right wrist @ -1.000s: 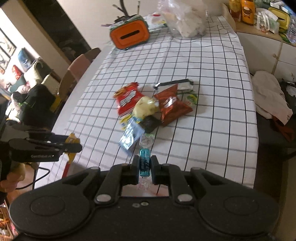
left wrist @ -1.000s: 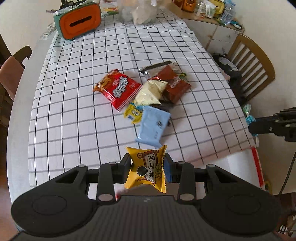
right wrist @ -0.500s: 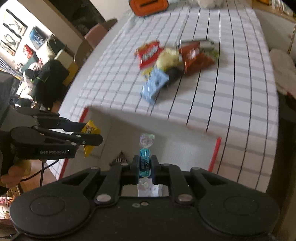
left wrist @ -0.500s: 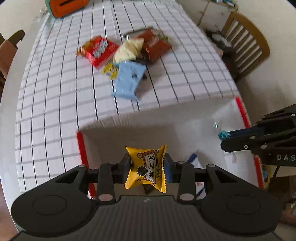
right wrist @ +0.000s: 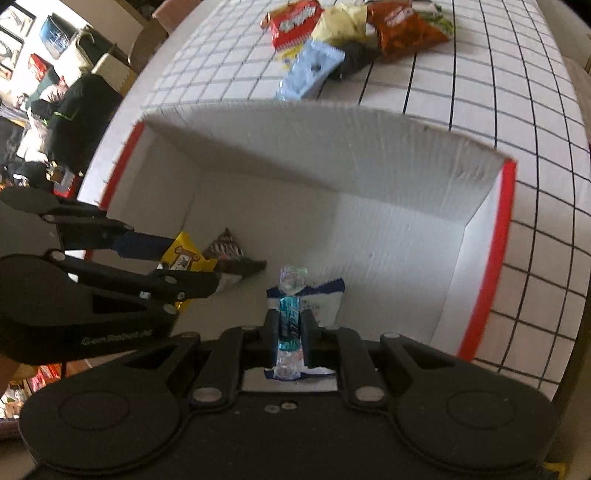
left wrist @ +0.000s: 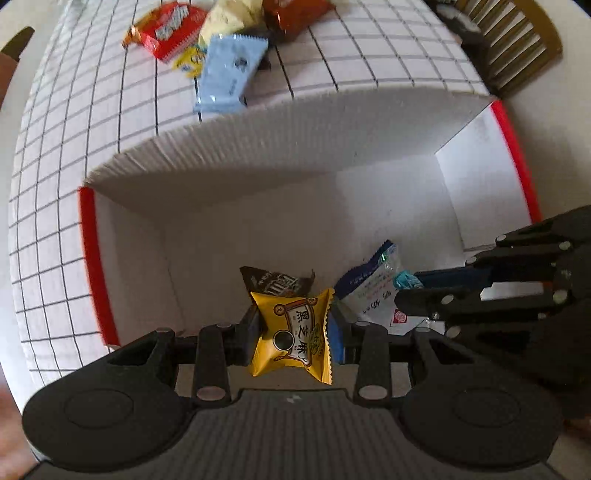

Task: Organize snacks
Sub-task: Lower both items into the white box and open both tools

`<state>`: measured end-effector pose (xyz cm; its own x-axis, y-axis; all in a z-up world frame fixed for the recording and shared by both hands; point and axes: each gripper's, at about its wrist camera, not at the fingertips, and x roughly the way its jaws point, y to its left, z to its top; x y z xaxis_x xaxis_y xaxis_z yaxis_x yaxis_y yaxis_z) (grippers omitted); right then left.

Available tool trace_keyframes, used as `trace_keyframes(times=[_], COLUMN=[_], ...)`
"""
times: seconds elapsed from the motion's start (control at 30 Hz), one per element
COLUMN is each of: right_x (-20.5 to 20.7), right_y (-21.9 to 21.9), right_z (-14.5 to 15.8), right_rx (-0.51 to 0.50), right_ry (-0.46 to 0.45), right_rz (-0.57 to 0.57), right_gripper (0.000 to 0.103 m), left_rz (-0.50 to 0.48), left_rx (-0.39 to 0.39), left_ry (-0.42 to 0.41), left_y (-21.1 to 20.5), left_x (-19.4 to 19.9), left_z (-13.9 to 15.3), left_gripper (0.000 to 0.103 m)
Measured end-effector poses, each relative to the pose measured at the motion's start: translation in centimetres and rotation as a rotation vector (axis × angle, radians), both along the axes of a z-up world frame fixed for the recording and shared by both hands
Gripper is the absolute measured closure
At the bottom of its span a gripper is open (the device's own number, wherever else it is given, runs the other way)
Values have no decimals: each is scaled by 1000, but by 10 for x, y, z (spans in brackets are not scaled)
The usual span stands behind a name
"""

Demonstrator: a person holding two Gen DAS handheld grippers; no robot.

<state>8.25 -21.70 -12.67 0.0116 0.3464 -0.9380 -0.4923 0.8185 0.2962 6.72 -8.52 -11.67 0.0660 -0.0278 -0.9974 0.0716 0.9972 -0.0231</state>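
My left gripper [left wrist: 295,326] is shut on a small yellow snack packet [left wrist: 291,338] and hangs inside the white box with red edges [left wrist: 229,147]. From the right, my right gripper [left wrist: 404,286] reaches into the same box, shut on a blue wrapped candy [right wrist: 289,325]. On the box floor lie a dark brown packet [left wrist: 273,284] and a white and blue packet [left wrist: 369,291]. In the right wrist view my left gripper [right wrist: 192,266] shows at the left with the yellow packet [right wrist: 183,254].
Beyond the box, on the checked tablecloth [left wrist: 92,110], lies a pile of snacks: a pale blue packet [left wrist: 229,74], a red bag [left wrist: 166,27], a cream bag [right wrist: 341,24] and an orange-brown bag [right wrist: 402,31]. A wooden chair [left wrist: 517,40] stands at the right.
Both grippers have come down from above the table into the white box, each still holding its snack. The snack pile has slid toward the top of both views.
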Motion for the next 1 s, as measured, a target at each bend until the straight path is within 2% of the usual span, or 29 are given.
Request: trace_keyframes(times=[0.27,0.4,0.53,0.7,1.0], right_x=[-1,-3,-2,0,-6], right_y=[0,-3,-5,-9,-13], right_z=[-14,-15,-11,-7,14], right_rx=[-34,-35,-28,-16,13], right_ry=[36,36,32,32,-16], right_rz=[-12,-13,-16,-29,-25], right_gripper=[92,91,85,83,75], left_rz=[-4,-3,1,23,31], left_rx=[32,31,21,-6,-38], left_ry=[73,83,86,86,34], left_y=[-6,-4,-1,3,5], left_x=[9,10,9,13,5], left_z=[-17,-21,-20,-21,-6], left_gripper=[63,59,57,53,43])
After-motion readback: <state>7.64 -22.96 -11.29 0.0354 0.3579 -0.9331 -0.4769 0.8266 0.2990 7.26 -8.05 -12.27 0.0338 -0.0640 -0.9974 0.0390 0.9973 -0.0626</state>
